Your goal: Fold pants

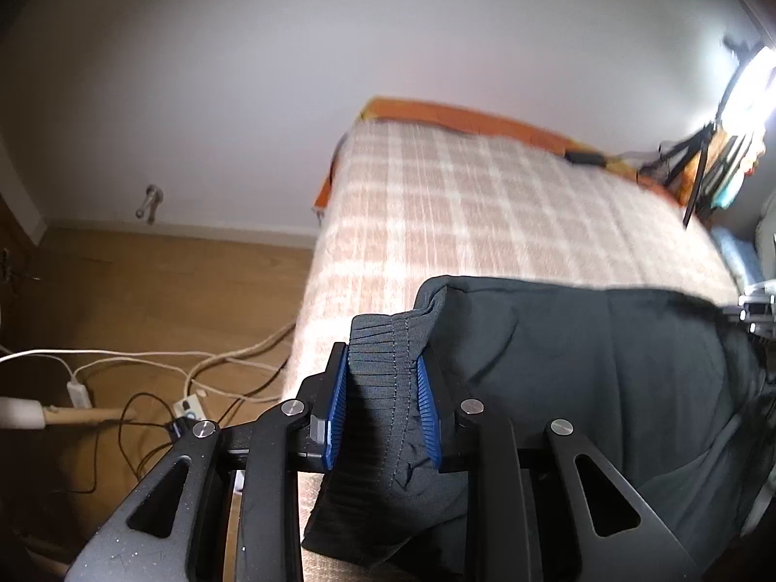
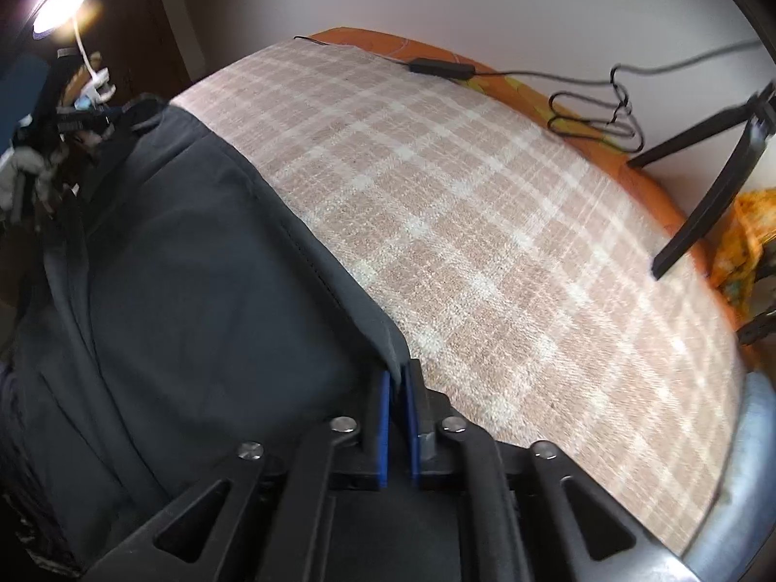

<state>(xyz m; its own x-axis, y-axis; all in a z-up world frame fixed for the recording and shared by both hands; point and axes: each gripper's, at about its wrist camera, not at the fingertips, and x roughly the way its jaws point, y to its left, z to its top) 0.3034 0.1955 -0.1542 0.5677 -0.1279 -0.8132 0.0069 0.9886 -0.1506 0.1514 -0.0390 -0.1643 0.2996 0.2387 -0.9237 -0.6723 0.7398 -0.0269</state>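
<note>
A bed covered by a beige plaid blanket [image 1: 485,223] fills both views, its orange mattress edge [image 2: 490,72] showing along the far side against the white wall. The dark pants [image 2: 194,262] lie along the bed's near edge, long axis running side to side, from the elastic waistband [image 1: 388,339] at the left wrist to the hemmed seam at the right wrist. The left gripper [image 1: 383,407] is clamped on the bunched waistband between its blue pads. The right gripper [image 2: 398,422] has its pads nearly together, pinching the thin seam edge. The pants' lower folds fall out of frame, both views are motion-blurred, and the lamp [image 2: 60,5] glare washes out nearby clutter.
</note>
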